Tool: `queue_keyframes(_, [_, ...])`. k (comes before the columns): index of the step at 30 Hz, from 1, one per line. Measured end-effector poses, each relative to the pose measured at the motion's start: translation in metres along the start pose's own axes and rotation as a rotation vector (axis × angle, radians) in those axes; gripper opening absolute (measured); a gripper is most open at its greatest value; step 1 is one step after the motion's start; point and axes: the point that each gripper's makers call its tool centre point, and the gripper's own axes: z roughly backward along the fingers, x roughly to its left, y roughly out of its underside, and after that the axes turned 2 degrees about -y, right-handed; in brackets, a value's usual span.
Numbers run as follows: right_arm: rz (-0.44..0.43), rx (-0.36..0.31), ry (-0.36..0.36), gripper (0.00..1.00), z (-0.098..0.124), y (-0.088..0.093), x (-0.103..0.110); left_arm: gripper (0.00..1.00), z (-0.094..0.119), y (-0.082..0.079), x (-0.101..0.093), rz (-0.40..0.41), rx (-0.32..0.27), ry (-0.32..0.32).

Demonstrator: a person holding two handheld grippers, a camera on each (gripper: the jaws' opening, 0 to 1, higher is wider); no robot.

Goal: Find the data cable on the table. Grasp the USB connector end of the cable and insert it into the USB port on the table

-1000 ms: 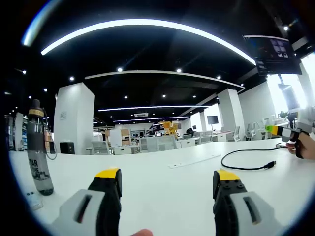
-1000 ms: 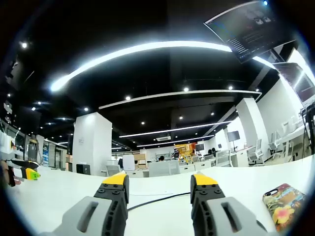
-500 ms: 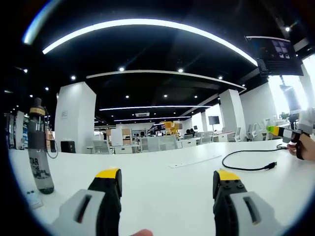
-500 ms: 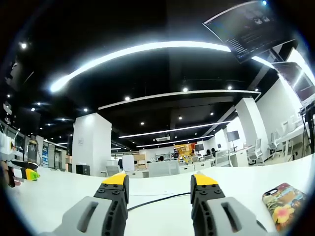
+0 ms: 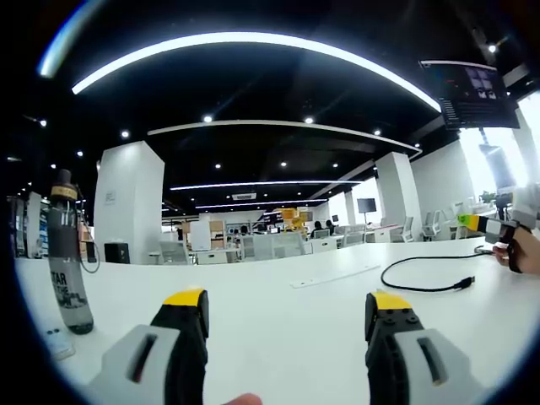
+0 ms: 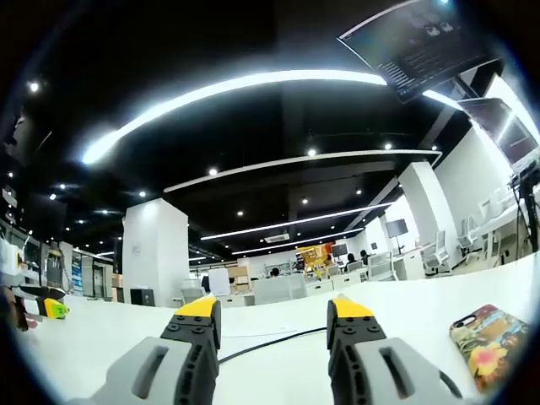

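Currently you are only tilting the right claw [image 6: 275,308] slightly; the left claw [image 5: 287,299] is staying put. Both are standing open and empty, cable [image 5: 422,289] lying ungrasped on the surface [image 5: 278,329].

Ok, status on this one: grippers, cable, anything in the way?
Left gripper open, empty; right gripper open, empty. Data cable loose on table, USB connector ungrasped. Bottle and phone off to sides.
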Motion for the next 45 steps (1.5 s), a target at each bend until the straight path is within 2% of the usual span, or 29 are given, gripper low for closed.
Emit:
queue_keyframes(8, [-0.022,-0.021,0.018,0.52,0.003,-0.004,-0.004,0.76,0.000,0.000,0.002,0.004,0.001,-0.010])
queue_keyframes(18, [0.043,-0.007,-0.018,0.53,0.000,-0.002,0.009,0.76,0.002,-0.001,0.017,0.036,-0.008,-0.060])
queue_keyframes(40, [0.028,-0.002,-0.015,0.53,-0.001,-0.001,0.005,0.76,0.000,0.000,0.011,0.028,0.001,-0.044])
queue_keyframes(45, [0.025,-0.004,-0.012,0.53,-0.001,-0.002,0.005,0.77,0.000,-0.003,0.011,0.042,-0.017,-0.039])
